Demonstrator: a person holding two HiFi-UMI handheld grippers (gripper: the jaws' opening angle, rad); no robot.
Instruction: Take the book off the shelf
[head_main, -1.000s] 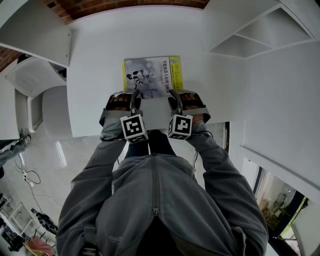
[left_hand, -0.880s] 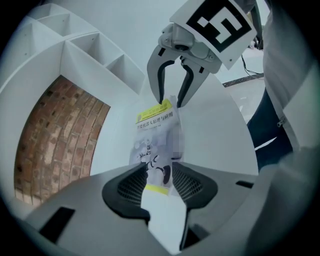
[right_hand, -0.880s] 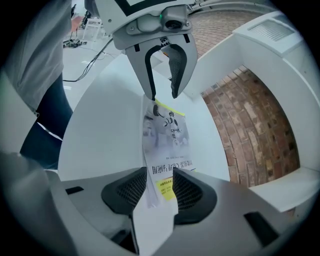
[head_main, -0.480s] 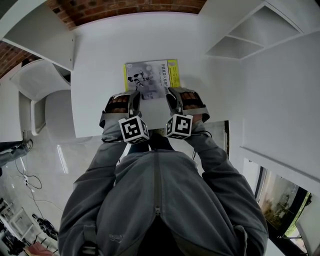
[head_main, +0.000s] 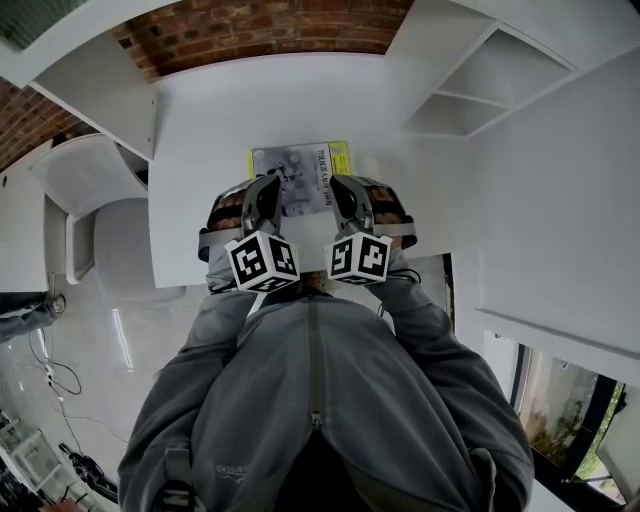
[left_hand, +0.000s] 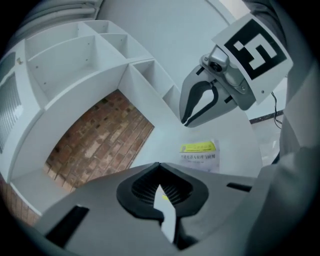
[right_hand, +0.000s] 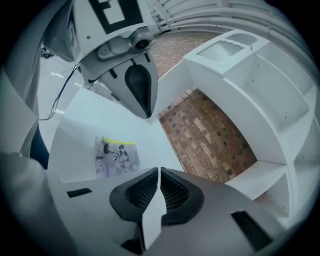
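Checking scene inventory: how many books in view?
1. The book lies flat, cover up, on the white surface. The shelf compartments that show hold none; parts of them are out of sight.

A grey-and-yellow paperback book (head_main: 300, 178) lies flat on the white flat surface (head_main: 200, 120), close to the surface's near edge and about midway along it. Beyond the book, behind the far edge of the surface, stands the red brick wall (head_main: 260, 30). To the right of the book and farther back rises the white open shelf unit (head_main: 500, 80), its compartments well apart from the book. Left of the book, off the surface's left edge and lower down, a white moulded chair (head_main: 80, 170) stands on the pale glossy floor (head_main: 60, 320). On the book's near side is the person's grey hooded jacket (head_main: 310, 400).
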